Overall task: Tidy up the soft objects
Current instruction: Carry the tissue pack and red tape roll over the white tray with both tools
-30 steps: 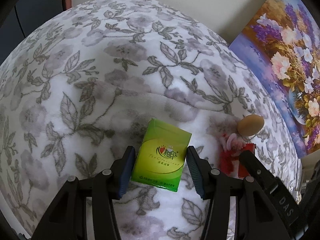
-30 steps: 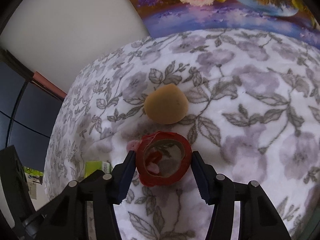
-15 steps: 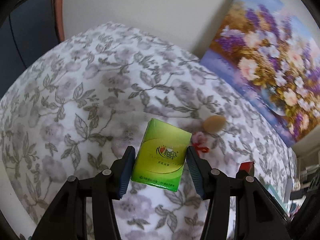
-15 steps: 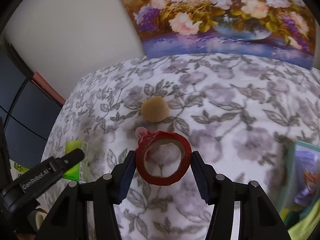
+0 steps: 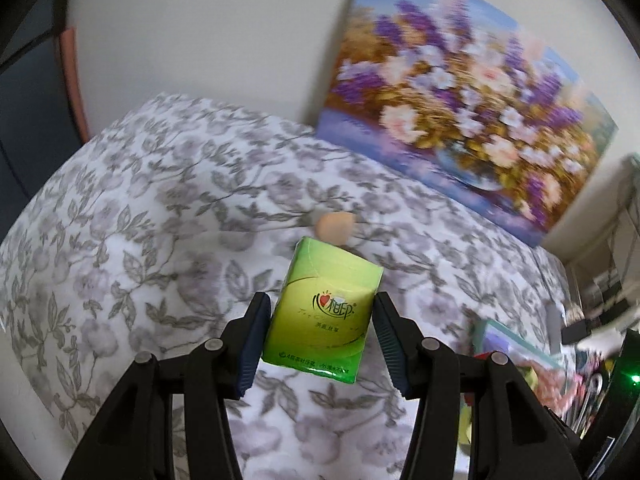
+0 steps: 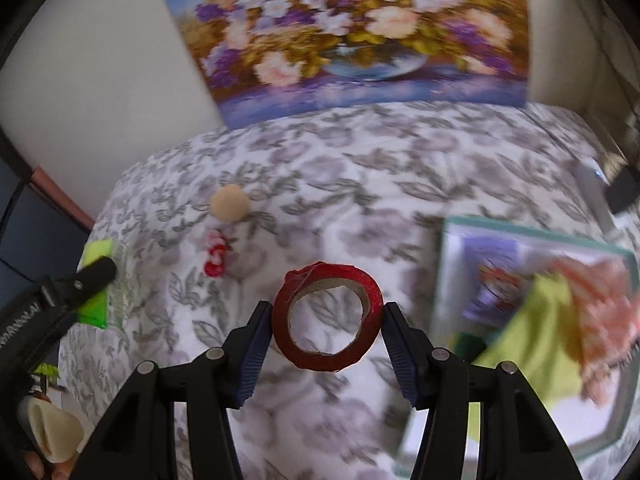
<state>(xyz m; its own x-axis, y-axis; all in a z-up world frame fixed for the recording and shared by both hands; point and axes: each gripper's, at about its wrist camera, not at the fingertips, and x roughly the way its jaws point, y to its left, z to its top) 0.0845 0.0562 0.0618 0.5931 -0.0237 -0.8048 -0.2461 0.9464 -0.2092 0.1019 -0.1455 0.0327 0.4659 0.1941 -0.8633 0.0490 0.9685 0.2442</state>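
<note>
My left gripper [image 5: 322,338] is shut on a green tissue pack [image 5: 324,314] and holds it above the floral blanket [image 5: 160,240]. My right gripper [image 6: 324,338] is shut on a red tape roll [image 6: 328,316], also held above the blanket. A tan ball [image 5: 334,227] lies on the blanket beyond the pack; it also shows in the right wrist view [image 6: 231,202]. A small red-and-white soft item [image 6: 215,256] lies just below the ball. The left gripper with the green pack shows at the left edge of the right wrist view [image 6: 98,280].
A flower painting [image 6: 348,28] leans on the wall behind the bed. A teal-rimmed tray [image 6: 452,280] at the right holds a yellow-green cloth [image 6: 536,332] and an orange checked cloth [image 6: 600,304]. The tray also shows at the left wrist view's lower right [image 5: 516,340].
Both grippers have lifted and pulled back from the blanket with their objects. The ball and red-white item look smaller and farther. The tray has come into view on the right.
</note>
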